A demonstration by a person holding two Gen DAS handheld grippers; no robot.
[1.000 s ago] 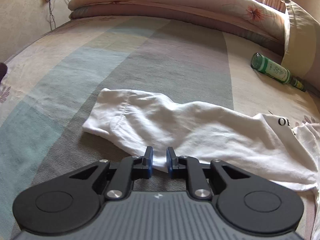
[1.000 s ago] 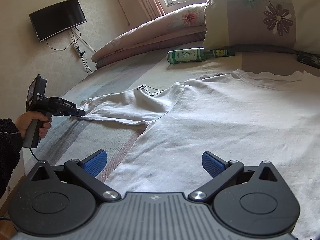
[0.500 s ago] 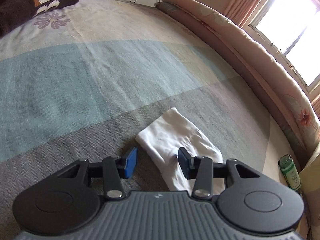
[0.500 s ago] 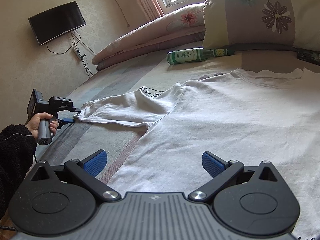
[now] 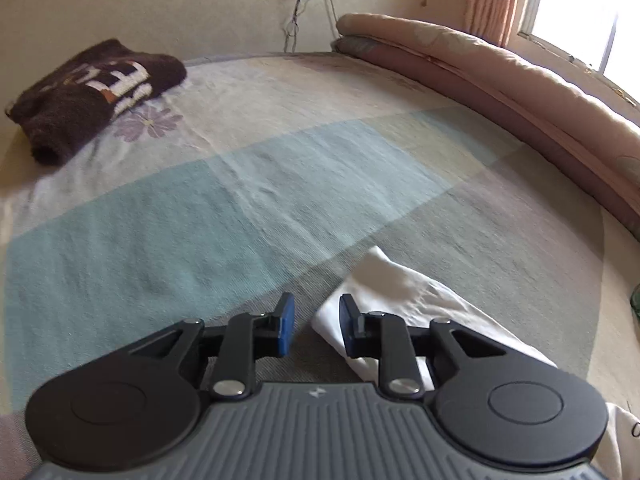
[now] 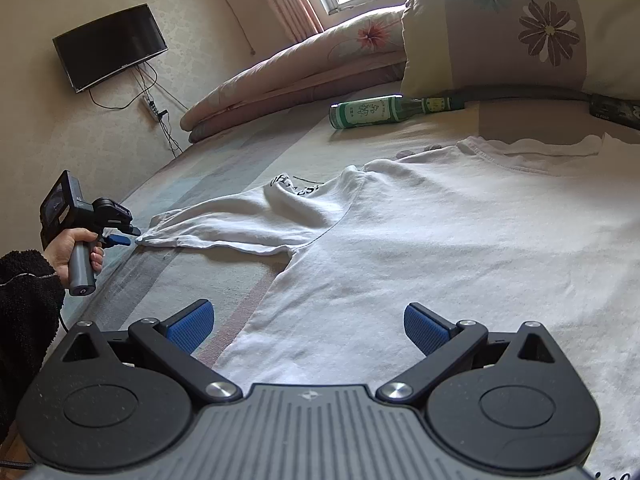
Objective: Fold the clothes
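On the bed (image 6: 248, 152) the white shirt (image 6: 440, 248) lies flat, its sleeve (image 5: 404, 292) running away rightward from the left claw (image 5: 316, 322), whose jaws, just closing, stand apart at the cuff's corner without pinching it, while the right claw (image 6: 308, 326) gapes, released, over the hem.

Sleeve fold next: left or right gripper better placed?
Left. The left gripper sits at the sleeve cuff, jaws just narrowed but nothing pinched. The right gripper hovers open over the T-shirt body.
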